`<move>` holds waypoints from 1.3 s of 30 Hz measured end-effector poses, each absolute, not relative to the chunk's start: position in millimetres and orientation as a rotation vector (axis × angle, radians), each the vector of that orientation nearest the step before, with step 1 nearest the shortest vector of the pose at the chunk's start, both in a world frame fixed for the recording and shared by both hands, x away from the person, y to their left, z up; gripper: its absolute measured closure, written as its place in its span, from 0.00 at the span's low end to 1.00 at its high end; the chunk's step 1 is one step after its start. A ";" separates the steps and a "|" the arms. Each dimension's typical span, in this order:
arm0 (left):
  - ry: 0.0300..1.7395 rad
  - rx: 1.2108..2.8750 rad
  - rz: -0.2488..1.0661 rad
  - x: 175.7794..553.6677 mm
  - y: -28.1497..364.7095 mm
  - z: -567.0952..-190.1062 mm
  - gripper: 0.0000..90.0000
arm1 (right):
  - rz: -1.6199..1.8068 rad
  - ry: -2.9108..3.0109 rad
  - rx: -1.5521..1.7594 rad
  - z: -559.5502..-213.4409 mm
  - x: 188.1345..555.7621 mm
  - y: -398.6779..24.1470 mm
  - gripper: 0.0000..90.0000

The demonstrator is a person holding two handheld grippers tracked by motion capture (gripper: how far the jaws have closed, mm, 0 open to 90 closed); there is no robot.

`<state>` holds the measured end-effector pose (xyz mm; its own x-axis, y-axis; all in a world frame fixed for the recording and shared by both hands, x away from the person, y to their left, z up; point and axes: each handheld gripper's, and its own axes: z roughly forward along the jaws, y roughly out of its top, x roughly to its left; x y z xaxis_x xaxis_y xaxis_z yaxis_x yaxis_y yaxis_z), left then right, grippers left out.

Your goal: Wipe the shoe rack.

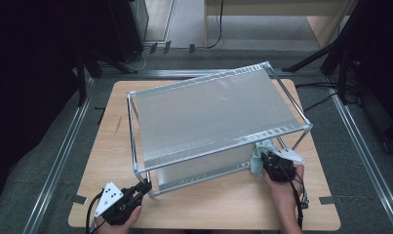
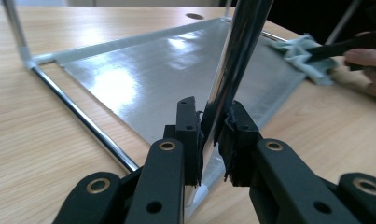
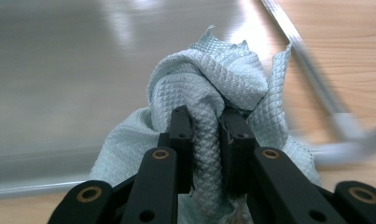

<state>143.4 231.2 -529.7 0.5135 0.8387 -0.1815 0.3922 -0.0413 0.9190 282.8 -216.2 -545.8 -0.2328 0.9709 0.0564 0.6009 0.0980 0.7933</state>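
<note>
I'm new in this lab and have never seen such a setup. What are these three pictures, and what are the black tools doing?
A person sits at a light wooden table and holds a black two-jaw gripper in each hand. The high view looks down from above; the other two pictures come from small cameras riding on each gripper, looking along its jaws.

On the table stands a two-level shelf of chrome tubes with silvery sheets. The left gripper is shut on the shelf's upright chrome corner post, seemingly steadying it. The right gripper is shut on a pale blue-green waffle-textured cloth, held against the lower sheet at the shelf's other near corner, probably to wipe it.
</note>
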 end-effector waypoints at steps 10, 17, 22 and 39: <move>0.992 1.676 0.449 142.1 206.2 -530.0 0.87 | 1.068 2.116 1.300 -550.7 250.4 -120.7 0.85; 0.914 1.685 0.370 141.4 172.9 -532.8 0.86 | 1.182 2.275 1.142 -555.2 218.2 -58.8 0.85; 0.904 1.696 0.373 142.1 172.3 -532.7 0.87 | 1.183 2.338 1.001 -556.9 206.7 -39.5 0.85; 1.008 1.662 0.474 153.2 214.2 -533.0 0.87 | 0.950 1.970 1.434 -543.5 272.9 -201.1 0.84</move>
<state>153.2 214.2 -533.0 0.5611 0.8081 -0.1795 0.3775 -0.0568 0.9242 272.9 -201.1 -543.5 -0.3037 0.9527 -0.0070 0.5879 0.1932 0.7855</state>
